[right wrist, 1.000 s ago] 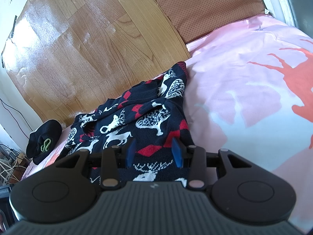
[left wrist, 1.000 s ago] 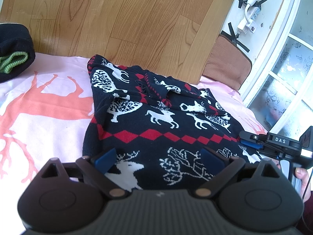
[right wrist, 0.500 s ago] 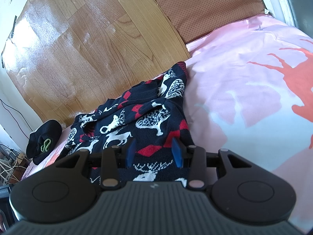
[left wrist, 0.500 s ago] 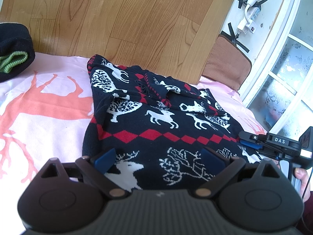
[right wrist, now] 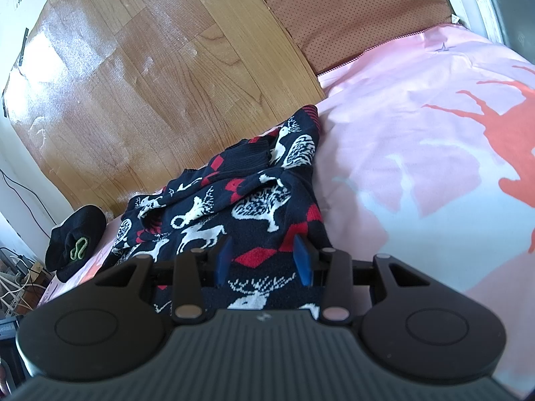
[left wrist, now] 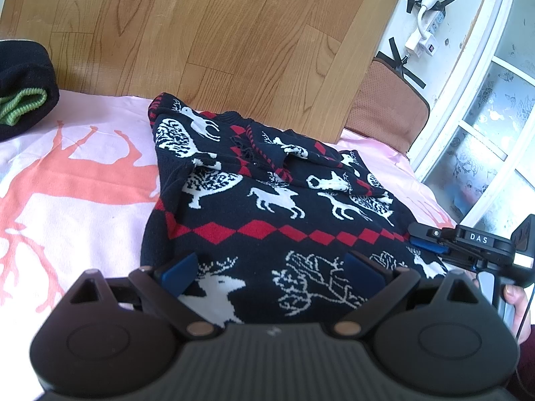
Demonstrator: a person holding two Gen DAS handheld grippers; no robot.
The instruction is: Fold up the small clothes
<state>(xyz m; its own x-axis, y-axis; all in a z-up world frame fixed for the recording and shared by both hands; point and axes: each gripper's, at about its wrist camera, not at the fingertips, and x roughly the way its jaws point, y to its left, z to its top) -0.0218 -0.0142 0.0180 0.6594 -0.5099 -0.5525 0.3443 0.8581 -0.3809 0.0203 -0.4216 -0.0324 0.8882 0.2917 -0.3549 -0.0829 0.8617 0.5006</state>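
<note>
A navy sweater (left wrist: pixel 267 200) with white deer and a red diamond band lies on a pink bed cover (left wrist: pixel 67 200), sleeves folded in over its chest. My left gripper (left wrist: pixel 271 269) stands wide open over the sweater's near hem, blue pads apart and nothing between them. In the right wrist view the sweater (right wrist: pixel 234 207) runs away to the left. My right gripper (right wrist: pixel 262 260) hangs over its near right corner, jaws partly apart, pads not pressing on cloth. The left wrist view shows the right gripper (left wrist: pixel 421 239) at the sweater's right edge, held by a hand (left wrist: pixel 515 304).
A rolled black garment with a green cuff (left wrist: pixel 23 93) lies at the far left of the bed. A wood-grain board (left wrist: pixel 200 33) leans behind the sweater, a brown cushion (left wrist: pixel 384 107) beside it. A window frame (left wrist: pixel 485 133) and a power strip (left wrist: pixel 424 33) are at the right.
</note>
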